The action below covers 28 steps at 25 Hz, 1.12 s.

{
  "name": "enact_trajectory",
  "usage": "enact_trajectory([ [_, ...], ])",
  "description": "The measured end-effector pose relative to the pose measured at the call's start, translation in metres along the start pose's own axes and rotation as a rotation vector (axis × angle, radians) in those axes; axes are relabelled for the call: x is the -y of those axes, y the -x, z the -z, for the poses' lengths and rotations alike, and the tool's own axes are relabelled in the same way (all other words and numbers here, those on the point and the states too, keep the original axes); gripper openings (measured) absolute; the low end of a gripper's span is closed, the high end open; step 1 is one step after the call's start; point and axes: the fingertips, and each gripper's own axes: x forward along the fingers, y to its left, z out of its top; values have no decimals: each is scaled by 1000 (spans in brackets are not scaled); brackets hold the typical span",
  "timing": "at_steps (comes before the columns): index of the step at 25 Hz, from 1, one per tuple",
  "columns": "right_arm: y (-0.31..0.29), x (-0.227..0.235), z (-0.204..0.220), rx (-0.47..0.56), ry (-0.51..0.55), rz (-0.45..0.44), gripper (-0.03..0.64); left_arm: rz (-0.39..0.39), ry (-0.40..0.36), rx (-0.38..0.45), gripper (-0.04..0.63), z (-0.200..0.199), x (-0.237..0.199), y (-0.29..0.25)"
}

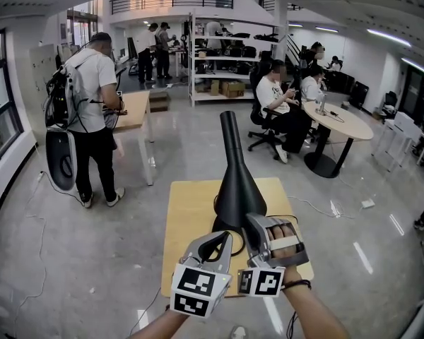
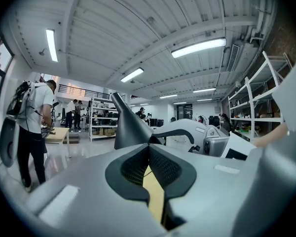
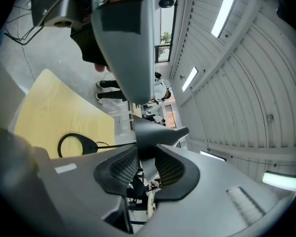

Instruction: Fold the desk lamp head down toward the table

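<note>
A black desk lamp [image 1: 236, 186] stands on a small wooden table [image 1: 187, 210]; its wide cone narrows into a tube that points up and away from me. In the head view both grippers sit side by side at the lamp's near foot. My left gripper [image 1: 218, 243] is just left of the lamp, its fingertips meeting with nothing between them. The lamp's cone [image 2: 129, 129] rises just beyond them in the left gripper view. My right gripper [image 1: 254, 233] is rolled on its side; a black part of the lamp [image 3: 149, 138] lies between its spread pads, which do not press on it.
The lamp's oval base [image 3: 77, 143] and its thin cable lie on the tabletop. A person with a backpack [image 1: 92, 111] stands at another table to the left. Seated people and a round table [image 1: 343, 122] are at the right, shelves at the back.
</note>
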Motion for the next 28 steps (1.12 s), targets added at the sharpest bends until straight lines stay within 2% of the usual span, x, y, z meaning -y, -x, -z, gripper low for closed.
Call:
enact_trajectory([
  [3, -12, -13, 9, -1, -4, -5, 101, -6, -2, -4, -2, 6, -5, -10],
  [8, 10, -35, 59, 2, -13, -15, 112, -18, -2, -16, -2, 23, 44, -27],
  [15, -14, -28, 63, -17, -16, -45, 126, -22, -8, -14, -2, 1, 36, -40],
  [21, -10, -65, 133, -27, -23, -96, 125, -24, -9, -27, -2, 31, 91, -83],
  [23, -16, -72, 128, -31, -27, -97, 124, -28, -11, -23, -2, 34, 83, -79],
  [26, -51, -72, 91, -34, -25, -101, 127, -30, -5, -29, -2, 29, 33, -72],
  [28, -66, -66, 86, -34, -25, -107, 129, -31, -3, -34, -2, 22, 21, -78],
])
